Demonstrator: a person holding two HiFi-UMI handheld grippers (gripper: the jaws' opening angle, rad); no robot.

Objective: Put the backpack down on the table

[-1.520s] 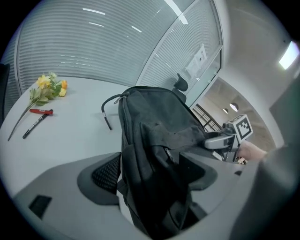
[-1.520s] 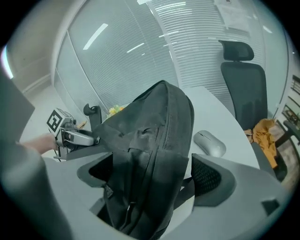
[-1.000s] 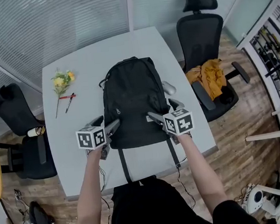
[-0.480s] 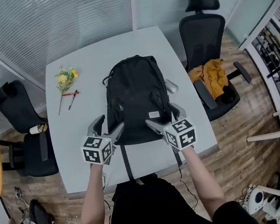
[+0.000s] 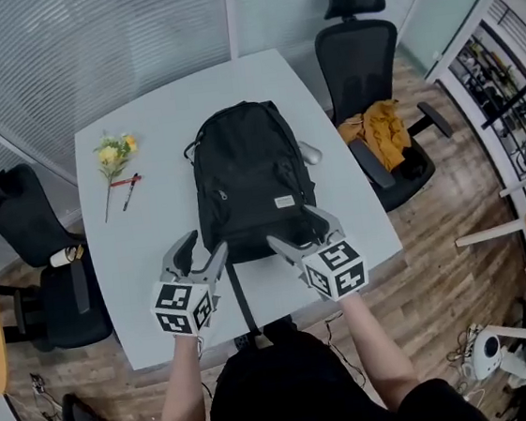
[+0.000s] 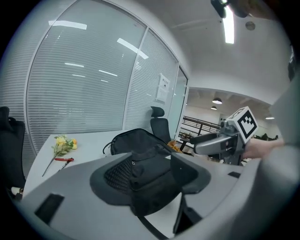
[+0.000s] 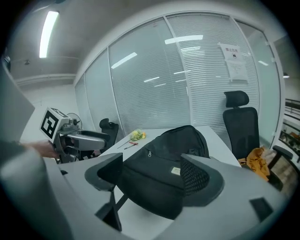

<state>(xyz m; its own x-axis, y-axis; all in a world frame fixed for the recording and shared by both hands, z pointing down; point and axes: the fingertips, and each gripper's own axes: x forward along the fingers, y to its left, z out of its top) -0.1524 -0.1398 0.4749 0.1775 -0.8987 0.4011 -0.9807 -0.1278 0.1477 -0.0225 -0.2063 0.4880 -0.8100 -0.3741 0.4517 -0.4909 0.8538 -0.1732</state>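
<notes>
Left hand-held gripper (image 5: 201,250) and right hand-held gripper (image 5: 295,229) are both empty. Their jaws are apart and closing on nothing, just short of the near end of the backpack (image 5: 249,173). It lies flat mid-desk (image 5: 144,204), a strap (image 5: 242,297) trailing toward the near edge. It rests unsupported, so the put-down looks finished.

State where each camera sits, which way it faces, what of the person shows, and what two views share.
Head view: on the head, steeply down at backpack and table; forearms, left gripper, right gripper show.
Left gripper view: on that gripper, along its closing, empty jaws toward the backpack; right gripper shows.
Right gripper view: likewise, jaws closing, empty; left gripper shows.
Shared: both gripper views show the flowers.
</notes>
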